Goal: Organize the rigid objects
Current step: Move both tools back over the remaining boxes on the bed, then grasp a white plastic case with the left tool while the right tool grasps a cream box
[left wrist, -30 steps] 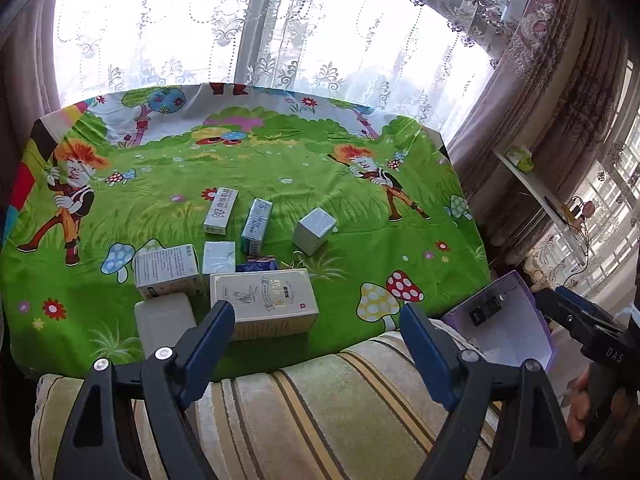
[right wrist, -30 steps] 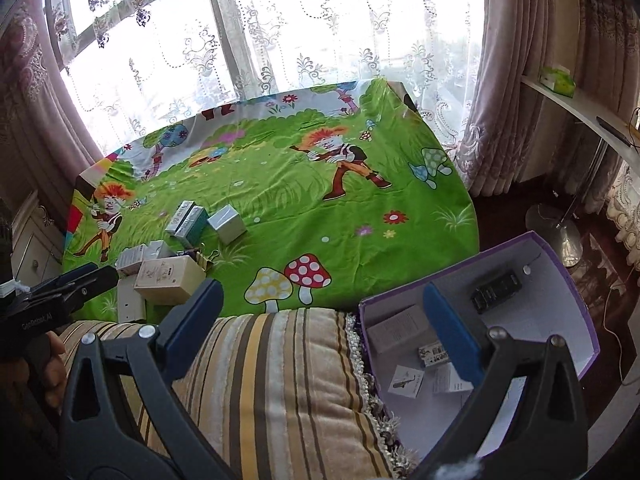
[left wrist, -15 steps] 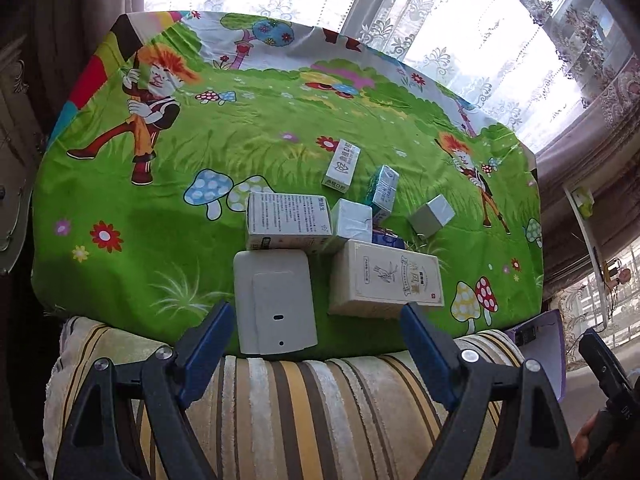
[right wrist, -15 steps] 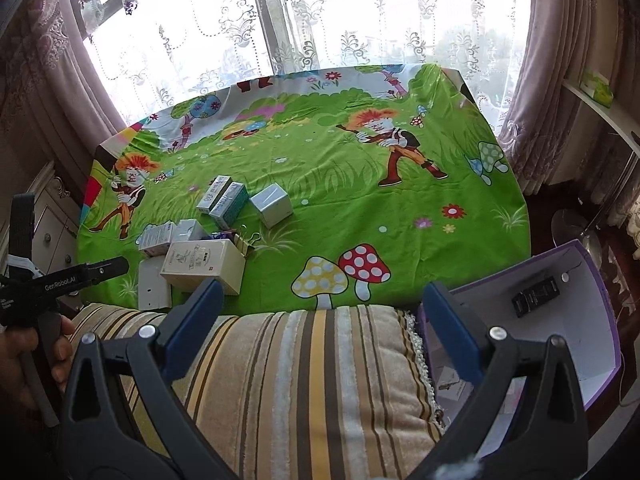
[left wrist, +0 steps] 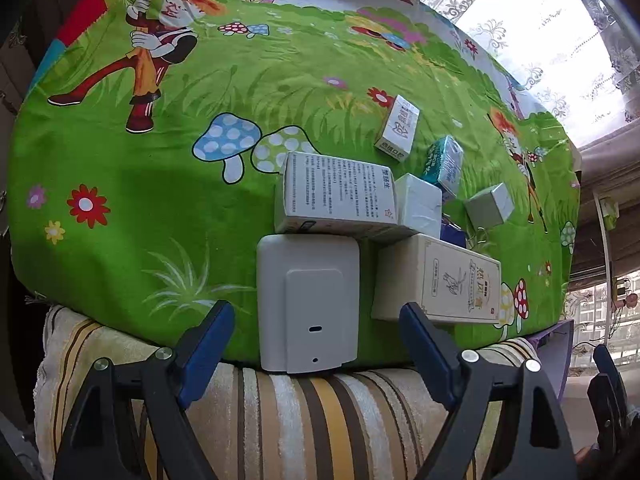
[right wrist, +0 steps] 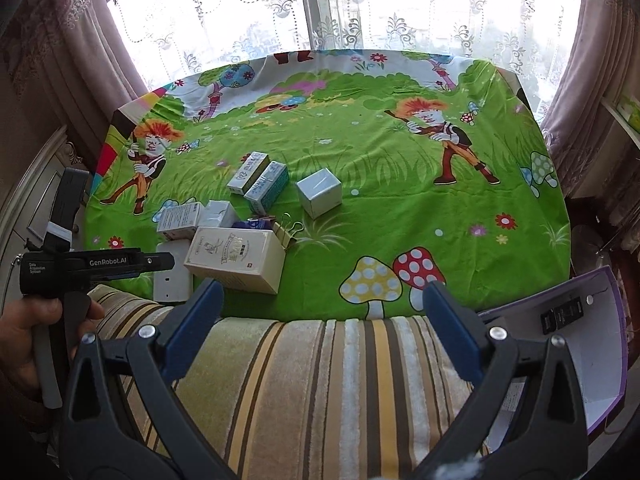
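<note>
The left gripper (left wrist: 316, 340) is seen with its jaws spread wide and nothing pressed between them; the near end of a flat white plastic case (left wrist: 307, 300) is framed in the gap, but no contact with either blue pad can be made out. The case lies at the near edge of the table (left wrist: 120, 184), which is covered in a green cartoon cloth, and is touched at its far end by a white printed box (left wrist: 336, 194). Just beside the case a cream carton (left wrist: 440, 280) is found, with a small white box (left wrist: 420, 204), a teal-and-white box (left wrist: 446, 166), a white labelled box (left wrist: 398, 128) and a grey cube (left wrist: 490, 205) grouped behind. The right gripper (right wrist: 320, 320) is likewise held with jaws wide apart and empty, above a striped cushion (right wrist: 320, 380) at the table's near edge. A purple-edged open box (right wrist: 580, 344) with small items inside is seen to the right of the cushion. The left gripper's handle is grasped by a hand (right wrist: 24, 336).
</note>
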`<control>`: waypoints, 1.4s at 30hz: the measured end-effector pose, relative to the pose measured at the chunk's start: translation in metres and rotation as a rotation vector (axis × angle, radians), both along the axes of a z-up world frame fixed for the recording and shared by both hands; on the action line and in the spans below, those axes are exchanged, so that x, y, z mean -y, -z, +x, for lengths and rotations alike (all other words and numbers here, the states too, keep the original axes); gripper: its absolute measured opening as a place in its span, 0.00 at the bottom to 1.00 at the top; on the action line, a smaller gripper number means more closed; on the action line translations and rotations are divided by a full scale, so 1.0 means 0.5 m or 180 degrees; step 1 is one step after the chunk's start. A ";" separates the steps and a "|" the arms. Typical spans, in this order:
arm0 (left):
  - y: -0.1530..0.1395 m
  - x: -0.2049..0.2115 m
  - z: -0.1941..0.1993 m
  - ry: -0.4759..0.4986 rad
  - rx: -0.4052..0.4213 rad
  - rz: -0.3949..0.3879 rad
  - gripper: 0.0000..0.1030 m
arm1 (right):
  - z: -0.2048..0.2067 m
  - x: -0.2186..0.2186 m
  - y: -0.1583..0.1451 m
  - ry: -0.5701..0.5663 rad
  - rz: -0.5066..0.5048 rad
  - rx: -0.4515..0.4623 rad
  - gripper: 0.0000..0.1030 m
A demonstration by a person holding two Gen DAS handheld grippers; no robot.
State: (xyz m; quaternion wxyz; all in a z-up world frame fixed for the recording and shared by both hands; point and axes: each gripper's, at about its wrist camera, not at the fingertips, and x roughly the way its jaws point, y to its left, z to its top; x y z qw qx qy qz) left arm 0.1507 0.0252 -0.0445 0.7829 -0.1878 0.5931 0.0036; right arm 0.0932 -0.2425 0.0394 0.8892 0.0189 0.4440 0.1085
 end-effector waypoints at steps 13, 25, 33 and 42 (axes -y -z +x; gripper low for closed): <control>0.045 0.003 0.051 -0.0087 -0.0255 0.0105 0.83 | 0.031 -0.088 0.029 -0.0336 -0.0149 -0.0150 0.98; 0.051 0.021 0.067 0.0021 -0.0182 0.0311 0.64 | 0.055 -0.148 0.069 -0.0477 -0.0235 -0.0385 0.98; 0.009 -0.030 0.010 -0.0178 0.0142 0.0056 0.63 | 0.078 -0.189 0.092 -0.0504 -0.0229 -0.0521 0.98; -0.048 -0.074 -0.064 -0.0426 0.0575 0.0019 0.63 | 0.107 -0.232 0.112 -0.0442 -0.0222 -0.0623 0.98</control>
